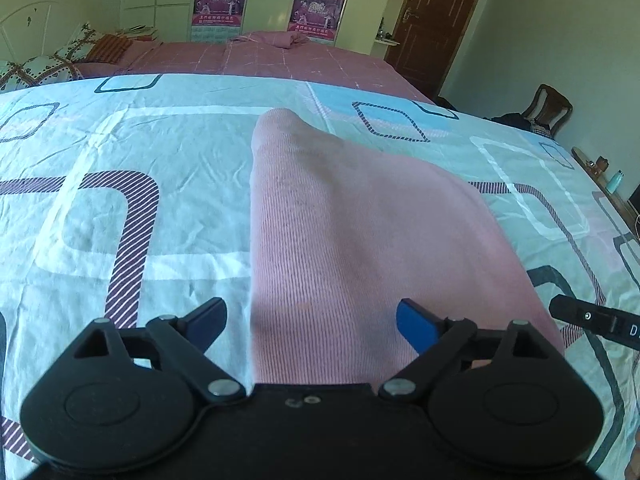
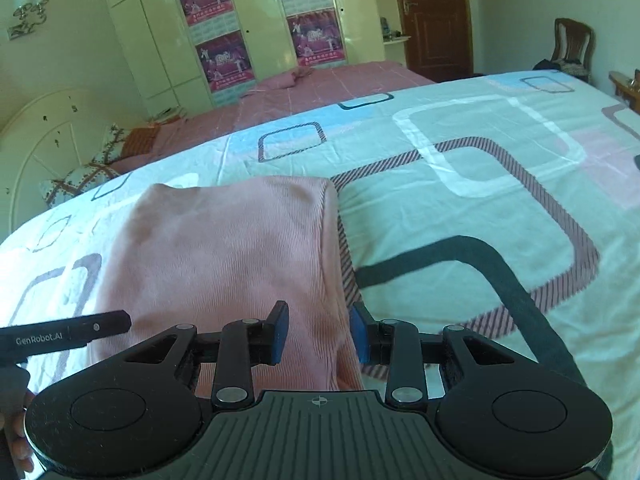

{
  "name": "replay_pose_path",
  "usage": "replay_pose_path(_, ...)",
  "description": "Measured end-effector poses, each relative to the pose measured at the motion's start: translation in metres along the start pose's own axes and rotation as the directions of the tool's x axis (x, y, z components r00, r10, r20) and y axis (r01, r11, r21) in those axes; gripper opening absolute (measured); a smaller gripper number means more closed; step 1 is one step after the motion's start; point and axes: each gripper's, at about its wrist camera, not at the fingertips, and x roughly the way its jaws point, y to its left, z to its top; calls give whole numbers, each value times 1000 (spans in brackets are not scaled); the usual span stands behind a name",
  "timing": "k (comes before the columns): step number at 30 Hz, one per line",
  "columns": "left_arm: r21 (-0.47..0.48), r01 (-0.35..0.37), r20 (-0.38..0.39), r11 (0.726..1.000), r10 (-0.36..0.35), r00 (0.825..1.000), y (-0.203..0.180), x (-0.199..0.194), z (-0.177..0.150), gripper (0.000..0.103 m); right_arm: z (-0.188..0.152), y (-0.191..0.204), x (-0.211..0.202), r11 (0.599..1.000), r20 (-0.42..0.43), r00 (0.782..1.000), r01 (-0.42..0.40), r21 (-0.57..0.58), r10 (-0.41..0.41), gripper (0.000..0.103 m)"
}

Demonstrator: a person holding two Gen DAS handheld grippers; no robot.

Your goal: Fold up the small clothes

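A pink ribbed garment (image 1: 340, 240) lies folded flat on the patterned bedsheet (image 1: 120, 160). It also shows in the right wrist view (image 2: 224, 256). My left gripper (image 1: 312, 326) is open wide over the garment's near left edge, with nothing between its blue pads. My right gripper (image 2: 318, 334) is open, its fingers straddling the garment's near right edge without clamping it. The tip of the right gripper (image 1: 592, 320) shows at the left wrist view's right edge. The left gripper's finger (image 2: 68, 334) shows at the left in the right wrist view.
A pink bed (image 1: 260, 60) with pillows (image 1: 44, 68) lies beyond the sheet, in front of wardrobes with posters (image 2: 224, 52). A brown door (image 2: 436, 16) and a wooden chair (image 2: 572, 48) stand at the right. A side table with a bottle (image 1: 614, 182) is at the far right.
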Motion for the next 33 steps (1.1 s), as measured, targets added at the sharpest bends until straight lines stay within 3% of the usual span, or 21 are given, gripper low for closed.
replay_pose_path(3,-8,-13,1,1000,13,1000,1,8,8,91,9,-6,15,999,-17,999,-34,21,35,38)
replay_pose_path(4,-15,-14,2,1000,14,1000,2,10,10,91,12,-8,19,999,-24,999,-44,22,44,55)
replay_pose_path(6,-18,-14,1,1000,14,1000,3,14,14,91,17,-11,25,999,-8,999,-48,16,49,67)
replay_pose_path(13,-41,10,-25,999,-11,1000,6,35,21,91,33,-27,59,992,-55,992,-112,50,115,67)
replay_pose_path(18,-78,36,-40,996,-39,998,11,49,20,94,36,-40,92,976,-131,969,-196,97,207,67)
replay_pose_path(23,-88,89,-55,992,-94,994,7,56,22,89,37,-46,101,954,-113,950,-278,116,290,67)
replay_pose_path(26,-68,87,-53,994,-91,994,0,60,23,87,38,-41,107,949,-100,947,-296,105,307,56)
replay_pose_path(28,-75,93,-49,993,-97,994,1,60,23,84,38,-42,110,939,-105,936,-322,124,335,35)
replay_pose_path(29,-73,99,-49,992,-102,994,2,59,23,80,38,-43,111,928,-115,925,-345,138,361,30)
replay_pose_path(33,-47,108,-52,993,-111,993,0,59,25,73,37,-46,116,921,-120,916,-369,128,384,30)
